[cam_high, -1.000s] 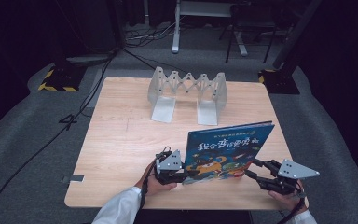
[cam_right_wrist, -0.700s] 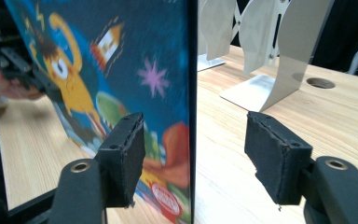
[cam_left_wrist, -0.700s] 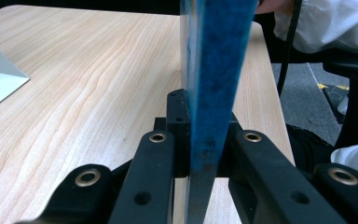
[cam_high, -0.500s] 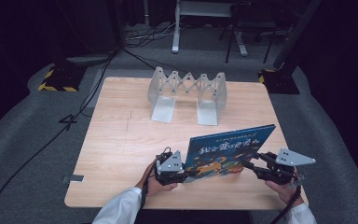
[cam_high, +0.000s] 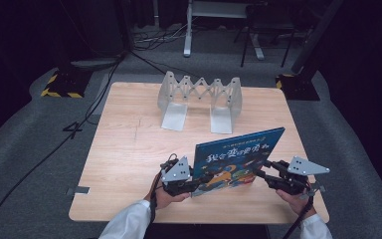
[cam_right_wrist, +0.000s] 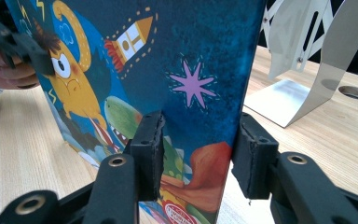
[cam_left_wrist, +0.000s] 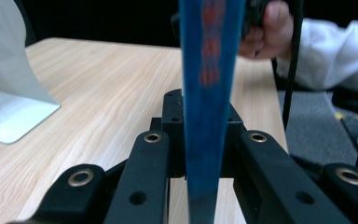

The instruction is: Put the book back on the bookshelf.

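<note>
A blue picture book (cam_high: pixel 238 154) stands upright on its lower edge near the table's front, cover toward me. My left gripper (cam_high: pixel 204 179) is shut on its lower left corner; in the left gripper view the book's thin edge (cam_left_wrist: pixel 207 56) is clamped between the jaws (cam_left_wrist: pixel 204 121). My right gripper (cam_high: pixel 261 172) is at the book's lower right corner. Its jaws have just been closing and stand around the cover (cam_right_wrist: pixel 191 56), one pad (cam_right_wrist: pixel 149 144) in front and the other (cam_right_wrist: pixel 254 158) behind the edge, with the right gripper (cam_right_wrist: pixel 198 144) not clamped on it.
A grey folding metal book rack (cam_high: pixel 199 94) stands at the back middle of the wooden table (cam_high: pixel 124 149); its plates also appear as the rack (cam_right_wrist: pixel 307 60) and the rack (cam_left_wrist: pixel 9 93). Dark floor with cables and stand legs surrounds the table.
The right gripper has moved left to the book's right edge, and its jaws have narrowed around that edge. The left gripper and the book have stayed in place.
</note>
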